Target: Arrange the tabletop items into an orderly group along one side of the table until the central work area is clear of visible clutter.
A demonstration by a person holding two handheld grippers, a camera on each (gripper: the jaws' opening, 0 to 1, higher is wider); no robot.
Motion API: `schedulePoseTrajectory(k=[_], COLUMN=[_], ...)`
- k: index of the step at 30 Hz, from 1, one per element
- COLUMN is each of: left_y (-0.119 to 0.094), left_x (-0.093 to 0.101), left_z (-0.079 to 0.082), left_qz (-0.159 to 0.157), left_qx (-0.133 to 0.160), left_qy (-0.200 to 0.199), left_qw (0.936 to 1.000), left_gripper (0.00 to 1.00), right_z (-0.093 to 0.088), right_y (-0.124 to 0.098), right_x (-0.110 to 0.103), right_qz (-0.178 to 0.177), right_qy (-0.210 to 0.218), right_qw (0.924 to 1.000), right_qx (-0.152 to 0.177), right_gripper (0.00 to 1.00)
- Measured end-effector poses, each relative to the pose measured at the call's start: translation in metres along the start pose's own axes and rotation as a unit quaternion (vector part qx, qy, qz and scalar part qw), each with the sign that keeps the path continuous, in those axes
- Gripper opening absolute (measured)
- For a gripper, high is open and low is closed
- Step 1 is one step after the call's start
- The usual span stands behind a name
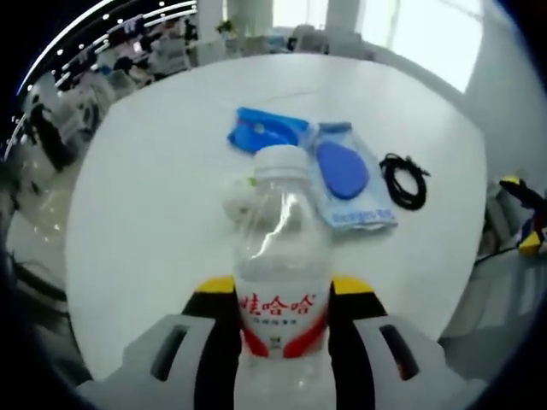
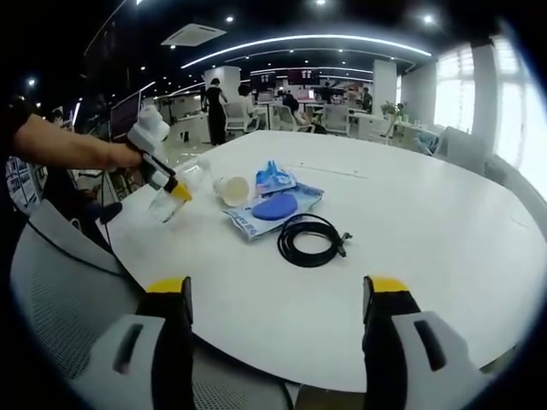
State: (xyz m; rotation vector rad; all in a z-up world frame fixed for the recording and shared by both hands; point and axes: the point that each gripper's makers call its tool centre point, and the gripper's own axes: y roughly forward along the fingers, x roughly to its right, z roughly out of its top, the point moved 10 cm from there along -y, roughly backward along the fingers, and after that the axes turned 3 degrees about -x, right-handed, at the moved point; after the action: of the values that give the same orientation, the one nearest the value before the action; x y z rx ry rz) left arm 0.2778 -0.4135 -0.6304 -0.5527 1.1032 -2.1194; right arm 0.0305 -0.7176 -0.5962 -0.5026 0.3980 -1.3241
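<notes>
A: Nearest the lens in the left gripper view is a clear water bottle with a white cap and a red-lettered label, clamped between the left gripper jaws, which press on its sides.

B: And in the right gripper view?

A: The right gripper has its jaws spread wide with nothing between them, out over the near edge of the round white table. The left gripper shows there too, holding the bottle tilted above the table's left edge.

B: Where is everything else, taking the bottle as the mark?

A: Just beyond it a small white cup lies on its side. Past the cup sit a blue packet and a clear bag with a blue oval pad, touching. The coiled black cable lies beyond the bag, farthest from the bottle.
</notes>
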Motion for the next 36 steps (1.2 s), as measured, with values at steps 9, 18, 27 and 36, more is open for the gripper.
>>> schedulePoseTrajectory(k=[9,18,27,36], left_y=[-0.004,-0.006,-0.006,-0.005], left_x=[-0.001,0.001,0.001,0.001], left_z=[-0.004,-0.003,-0.006,-0.018], left_qz=[0.026,0.027,0.033,0.042], left_qx=[0.041,0.067,0.084,0.089], left_qy=[-0.009,-0.010,-0.016,-0.025], left_qw=[0.9988,0.9974,0.9958,0.9948], left_gripper=[0.36,0.37,0.38,0.39], right_z=[0.000,-0.001,-0.001,-0.001], right_y=[0.000,0.000,0.001,0.001], right_x=[0.000,0.000,0.000,0.000], right_qz=[-0.002,-0.002,-0.003,0.000], right_qy=[0.000,-0.001,0.001,0.001], right_qw=[1.0000,1.0000,1.0000,1.0000], right_qx=[-0.002,-0.005,-0.009,-0.010], right_gripper=[0.81,0.80,0.79,0.78])
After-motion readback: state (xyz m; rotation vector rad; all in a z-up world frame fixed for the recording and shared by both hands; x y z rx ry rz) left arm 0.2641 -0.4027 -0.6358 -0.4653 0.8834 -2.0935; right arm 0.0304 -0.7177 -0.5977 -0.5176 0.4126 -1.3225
